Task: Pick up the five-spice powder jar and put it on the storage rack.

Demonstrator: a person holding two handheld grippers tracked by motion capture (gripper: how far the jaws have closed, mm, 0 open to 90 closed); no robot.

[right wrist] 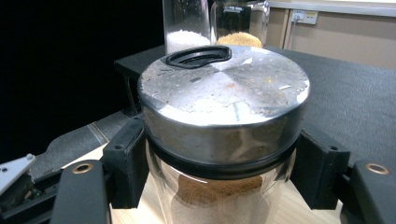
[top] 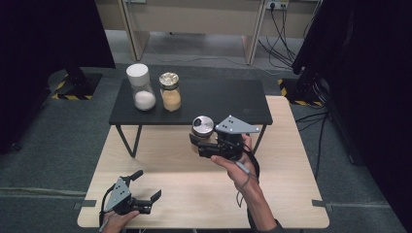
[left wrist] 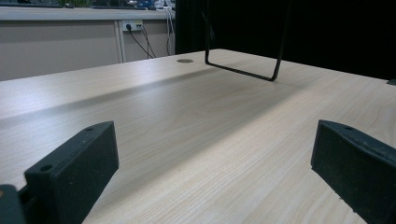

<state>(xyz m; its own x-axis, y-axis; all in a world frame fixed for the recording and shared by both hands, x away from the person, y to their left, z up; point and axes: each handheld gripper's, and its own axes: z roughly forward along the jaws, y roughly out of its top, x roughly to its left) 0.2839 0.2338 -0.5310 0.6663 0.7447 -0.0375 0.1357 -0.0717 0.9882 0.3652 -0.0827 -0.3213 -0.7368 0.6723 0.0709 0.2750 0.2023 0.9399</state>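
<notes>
My right gripper point(top: 200, 143) is shut on a glass jar point(top: 202, 129) with a silver metal lid and brown powder inside, held upright above the wooden table just in front of the black shelf. In the right gripper view the jar point(right wrist: 223, 121) stands between both black pads, which press on the glass just under the lid. My left gripper point(top: 148, 194) rests at the table's near left corner, open, with nothing between its jaws. The left gripper view has bare wood between its two pads point(left wrist: 74, 177).
A low black shelf point(top: 218, 104) on wire legs stands at the back of the wooden table point(top: 291, 194). On its left stand a white-lidded jar of white grains point(top: 141, 87) and a jar of tan powder point(top: 170, 91). Dark curtains flank the table.
</notes>
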